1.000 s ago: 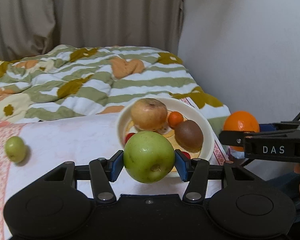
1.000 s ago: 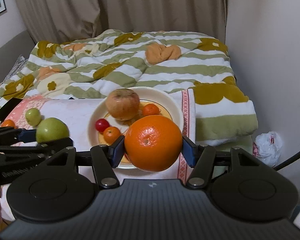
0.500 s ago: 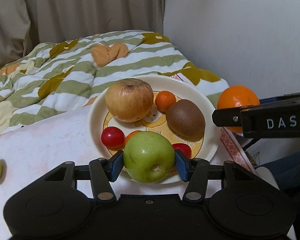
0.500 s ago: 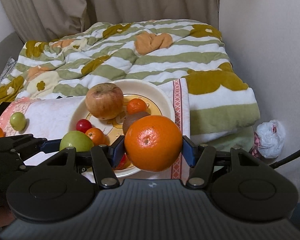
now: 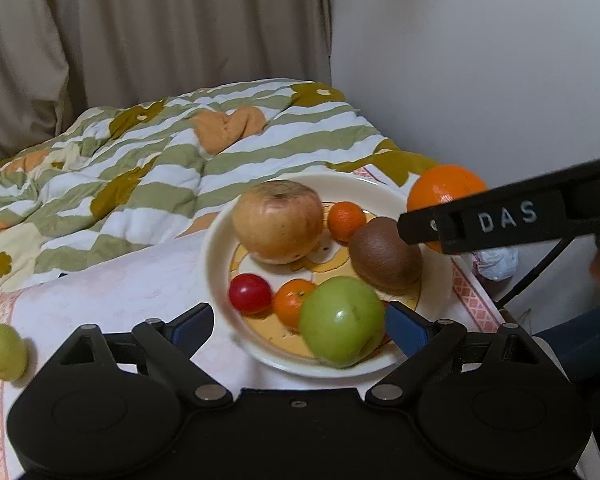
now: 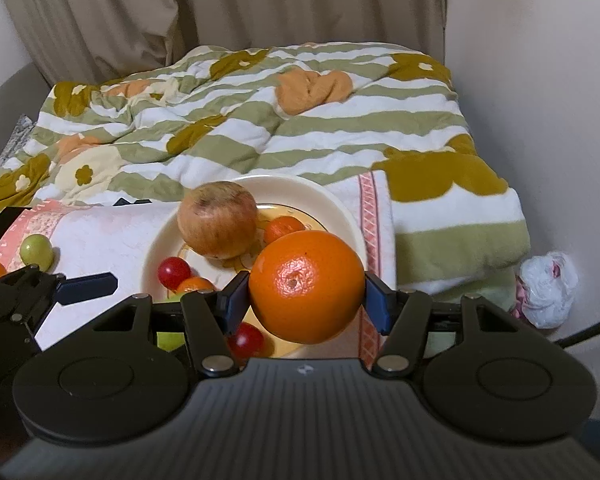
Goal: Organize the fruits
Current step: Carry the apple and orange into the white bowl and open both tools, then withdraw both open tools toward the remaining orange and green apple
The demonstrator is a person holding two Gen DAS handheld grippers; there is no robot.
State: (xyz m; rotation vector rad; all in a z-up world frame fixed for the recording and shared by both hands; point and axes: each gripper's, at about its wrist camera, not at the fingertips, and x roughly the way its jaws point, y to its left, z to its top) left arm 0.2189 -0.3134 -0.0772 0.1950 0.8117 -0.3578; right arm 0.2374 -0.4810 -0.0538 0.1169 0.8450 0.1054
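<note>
We see left tongs (image 5: 300,326) spread wide, released; green apple (image 5: 342,320) lies on plate (image 5: 216,256), lower centre of left view, blurred. Right tongs (image 6: 306,300) clenched on orange (image 6: 306,285), mid-frame in right view, above plate's near edge. Around: large apple (image 5: 278,220), kiwi (image 5: 384,254), mandarin (image 5: 346,220), red tomato (image 5: 250,294). Small green fruit (image 5: 4,352) at left edge on cloth. Right tongs' arm crosses upper right of left view, covering part of orange. Striped quilt (image 6: 260,120) behind. In right view, green apple mostly hidden behind tongs.
</note>
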